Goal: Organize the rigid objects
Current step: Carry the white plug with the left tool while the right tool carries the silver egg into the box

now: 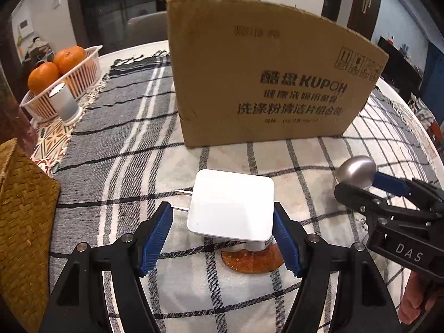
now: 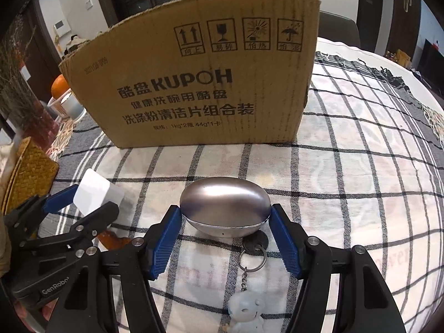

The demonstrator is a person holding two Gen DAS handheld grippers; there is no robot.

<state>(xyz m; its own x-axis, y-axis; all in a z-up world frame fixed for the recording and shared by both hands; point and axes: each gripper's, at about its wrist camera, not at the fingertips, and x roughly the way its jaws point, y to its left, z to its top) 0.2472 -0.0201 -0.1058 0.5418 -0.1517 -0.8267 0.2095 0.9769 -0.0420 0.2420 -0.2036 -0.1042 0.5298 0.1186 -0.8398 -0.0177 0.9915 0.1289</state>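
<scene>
Two grippers, each on one item, before a carton on a checked cloth.

We list: left gripper, its jaws pinching a white charger by its side edges; the charger's two prongs point left, and it appears raised slightly off the cloth, above a brown curved piece. Right gripper, its jaws pressed against the two ends of a silver egg-shaped case; we cannot tell whether the case is lifted. A keyring with chain and a small pale figurine lies just below it. Carton stands upright behind both items, well apart. At far left of the desk: white basket with oranges, white cylinder, woven box.
</scene>
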